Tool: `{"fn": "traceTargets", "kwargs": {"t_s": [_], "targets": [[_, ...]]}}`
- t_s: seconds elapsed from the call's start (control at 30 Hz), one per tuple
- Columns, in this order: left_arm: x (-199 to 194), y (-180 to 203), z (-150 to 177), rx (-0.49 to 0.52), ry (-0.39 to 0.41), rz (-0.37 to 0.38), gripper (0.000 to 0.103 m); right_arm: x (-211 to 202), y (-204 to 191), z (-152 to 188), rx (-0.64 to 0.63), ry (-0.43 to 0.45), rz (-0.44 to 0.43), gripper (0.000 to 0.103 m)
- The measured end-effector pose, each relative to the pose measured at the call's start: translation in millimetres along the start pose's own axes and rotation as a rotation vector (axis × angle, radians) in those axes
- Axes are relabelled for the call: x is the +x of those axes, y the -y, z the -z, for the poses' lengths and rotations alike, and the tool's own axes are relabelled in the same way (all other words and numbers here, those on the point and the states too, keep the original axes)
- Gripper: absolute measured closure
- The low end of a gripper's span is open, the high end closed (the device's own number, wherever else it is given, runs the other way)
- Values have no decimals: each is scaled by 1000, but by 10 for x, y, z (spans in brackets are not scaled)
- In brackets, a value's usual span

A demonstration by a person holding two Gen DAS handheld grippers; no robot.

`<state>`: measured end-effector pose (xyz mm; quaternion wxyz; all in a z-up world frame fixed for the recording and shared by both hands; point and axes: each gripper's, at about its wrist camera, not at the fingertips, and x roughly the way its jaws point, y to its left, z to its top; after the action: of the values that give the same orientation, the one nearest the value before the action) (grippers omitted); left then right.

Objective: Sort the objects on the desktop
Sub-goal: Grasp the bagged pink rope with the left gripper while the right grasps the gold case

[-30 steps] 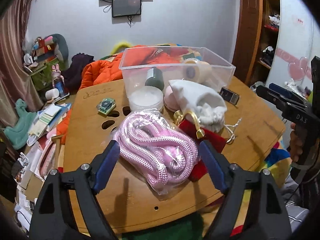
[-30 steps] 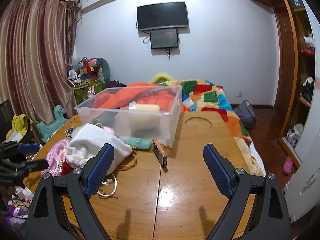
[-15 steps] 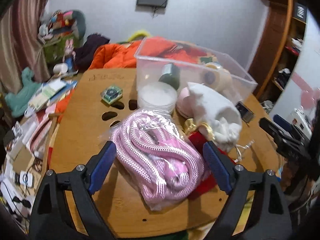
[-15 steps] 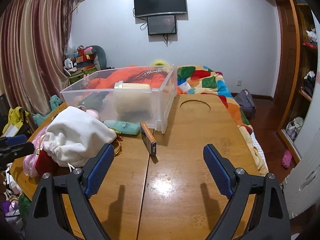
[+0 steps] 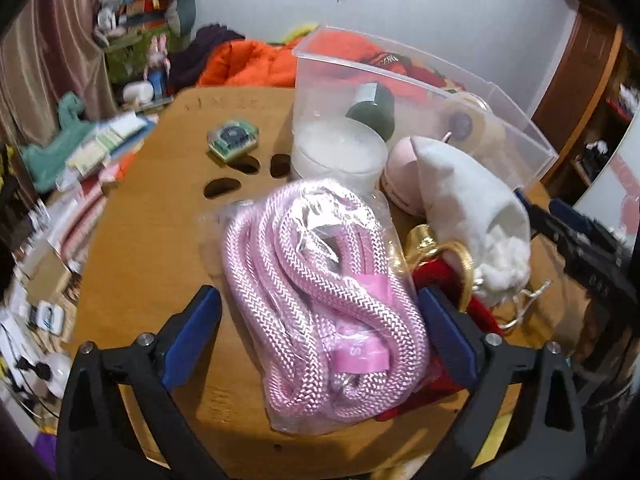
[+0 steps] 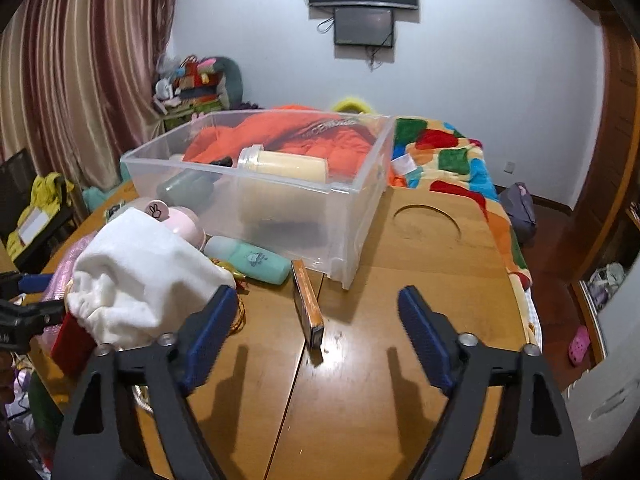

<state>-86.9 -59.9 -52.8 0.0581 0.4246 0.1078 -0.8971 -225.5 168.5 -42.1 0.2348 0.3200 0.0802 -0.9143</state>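
A pink rope in a clear bag (image 5: 320, 280) lies on the wooden table (image 5: 152, 240), between the fingers of my left gripper (image 5: 316, 296). Its jaws are opening; the left pad stands clear of the bag and the right pad is right beside it. A thin brown box (image 6: 307, 304) stands on its edge, between the fingers of my right gripper (image 6: 316, 294). Those jaws are closing, with gaps on both sides of the box. The clear bin (image 6: 280, 208) behind it holds a cream bottle (image 6: 284, 162) and a dark green bottle (image 5: 372, 108).
A white drawstring pouch (image 6: 136, 264), a teal bottle (image 6: 248, 258), a pink round case (image 5: 400, 168), a white round tub (image 5: 336, 148) and a red pouch with a gold ring (image 5: 436, 276) crowd the bin's near side. A small green box (image 5: 232, 140) sits apart.
My left gripper has come down and closer over the rope bag, rolled a little, with its jaws wider. My right gripper has moved toward the brown box and its jaws have narrowed.
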Motion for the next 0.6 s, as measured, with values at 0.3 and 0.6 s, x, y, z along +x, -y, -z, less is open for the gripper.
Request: {"fn": "traceTargets", "kwargs": {"t_s": [0.3, 0.6], "targets": [[51, -88, -8, 107, -7, -2, 3, 209, 45, 3, -1, -72, -70, 70], [18, -117, -33, 171, 31, 56, 30, 145, 91, 47, 34, -57, -64, 95]]}}
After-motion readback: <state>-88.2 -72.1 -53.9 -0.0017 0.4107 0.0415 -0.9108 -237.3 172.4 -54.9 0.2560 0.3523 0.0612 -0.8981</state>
